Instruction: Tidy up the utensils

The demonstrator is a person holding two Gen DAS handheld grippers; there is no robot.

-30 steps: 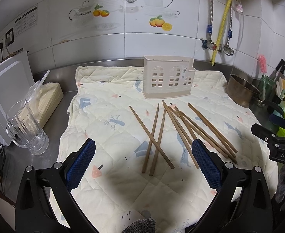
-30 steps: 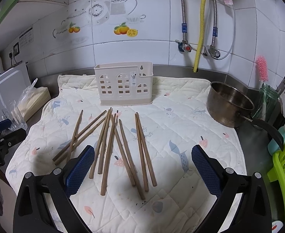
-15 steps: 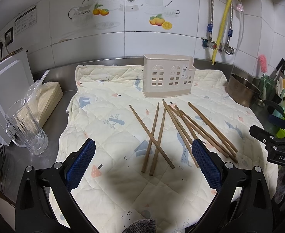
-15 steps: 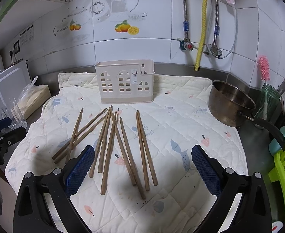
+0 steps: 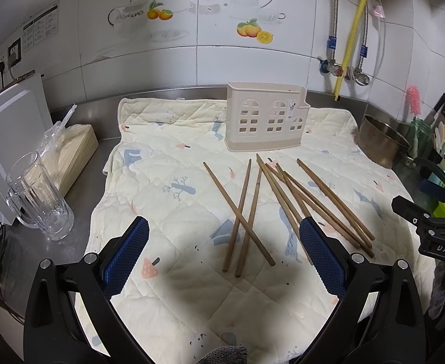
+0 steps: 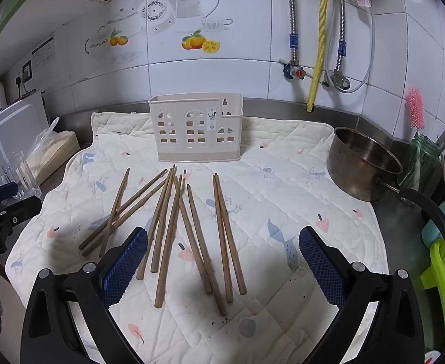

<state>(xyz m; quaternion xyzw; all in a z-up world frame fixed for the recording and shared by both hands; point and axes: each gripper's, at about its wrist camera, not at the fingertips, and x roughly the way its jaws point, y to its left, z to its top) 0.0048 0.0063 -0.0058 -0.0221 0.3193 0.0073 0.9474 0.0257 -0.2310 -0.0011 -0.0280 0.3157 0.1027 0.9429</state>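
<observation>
Wide-spread left tool (image 5: pixel 224 244) above scattered chopsticks (image 5: pixel 286 194) on quilted mat (image 5: pixel 167 163), beige holder (image 5: pixel 266 121) behind.

Brown wooden chopsticks (image 6: pixel 192 224) lie flat and loosely fanned on the quilted mat, some crossing, straight ahead of the right gripper (image 6: pixel 222 257) and partly between its spread fingers. A cream plastic utensil holder (image 6: pixel 195 129) with window-shaped cutouts stands upright beyond them.

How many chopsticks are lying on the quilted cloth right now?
10 chopsticks: three crossed on the left, five fanned in the middle, two paired on the right, all on the cloth before the holder. Overlaps may hide another.
</observation>
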